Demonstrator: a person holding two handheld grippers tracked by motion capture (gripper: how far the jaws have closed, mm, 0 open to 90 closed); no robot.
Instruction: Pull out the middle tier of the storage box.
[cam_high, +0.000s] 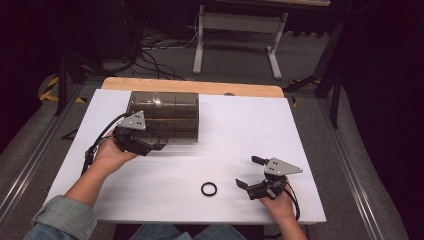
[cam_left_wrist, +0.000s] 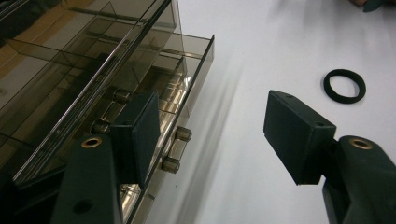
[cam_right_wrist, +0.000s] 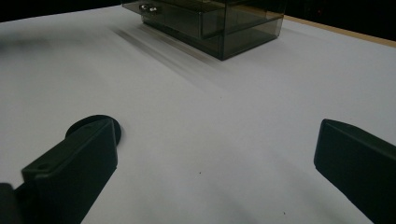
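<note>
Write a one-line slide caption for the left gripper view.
Left gripper, jaws open, at a smoky drawer box's handle; black ring beyond.

Left gripper (cam_high: 152, 145) at the drawer box (cam_high: 167, 116) front, fingers (cam_left_wrist: 140, 135) parted; right gripper (cam_high: 250, 175) well apart from it, gaping.

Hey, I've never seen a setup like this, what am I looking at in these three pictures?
A person sits at a white table holding a two-jawed grasping tool in each hand. One picture looks down from above; the other two come from small cameras riding on each tool, looking along its black jaws. On the table are a smoky clear drawer box and a black ring. The left tool is at the box's partly pulled-out drawer, one jaw by the handle, not clamped. The right tool rests open, holding nothing.
</note>
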